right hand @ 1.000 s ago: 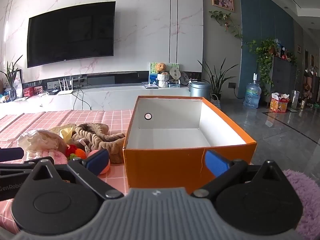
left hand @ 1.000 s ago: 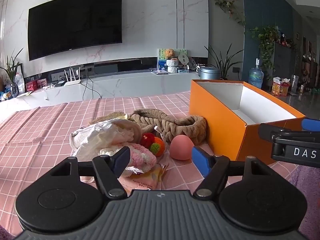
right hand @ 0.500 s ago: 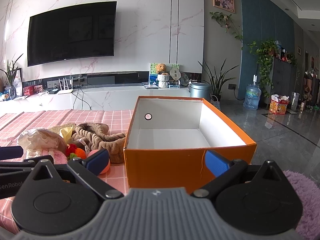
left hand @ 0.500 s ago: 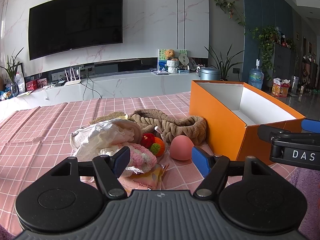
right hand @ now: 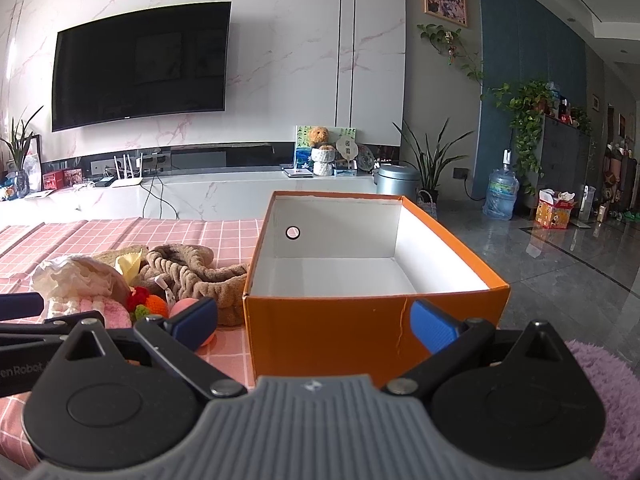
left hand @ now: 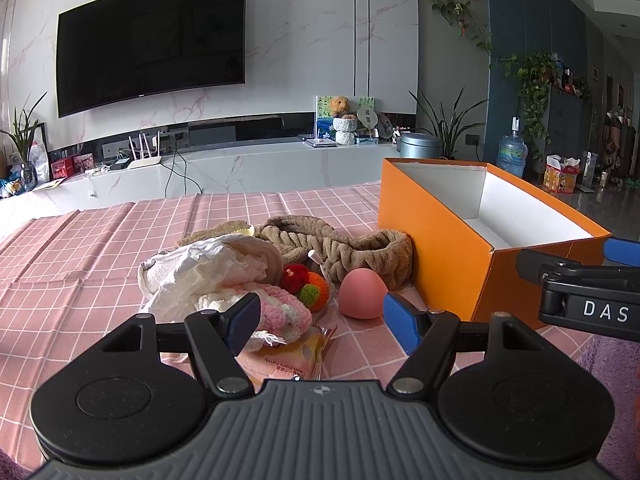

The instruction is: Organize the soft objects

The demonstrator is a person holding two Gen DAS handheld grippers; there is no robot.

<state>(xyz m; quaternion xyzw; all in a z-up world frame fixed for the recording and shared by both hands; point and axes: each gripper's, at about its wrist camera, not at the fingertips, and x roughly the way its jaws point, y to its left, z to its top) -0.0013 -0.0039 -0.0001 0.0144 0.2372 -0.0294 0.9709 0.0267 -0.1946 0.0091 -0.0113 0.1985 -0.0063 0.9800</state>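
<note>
Sitting beside orange box (left hand: 440, 248), soft pile (left hand: 248, 268), maybe knits, both tongs (left hand: 320, 316) (right hand: 314, 322) wide, empty.

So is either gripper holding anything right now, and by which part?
Nothing is held. The left gripper and the right gripper are both open with nothing between their jaws, short of the pile of soft things and the orange cardboard box.

wall: black television (left hand: 150, 42) | counter: white router (left hand: 144, 158), teddy bear (right hand: 319, 136) | floor: water jug (right hand: 501, 194)
</note>
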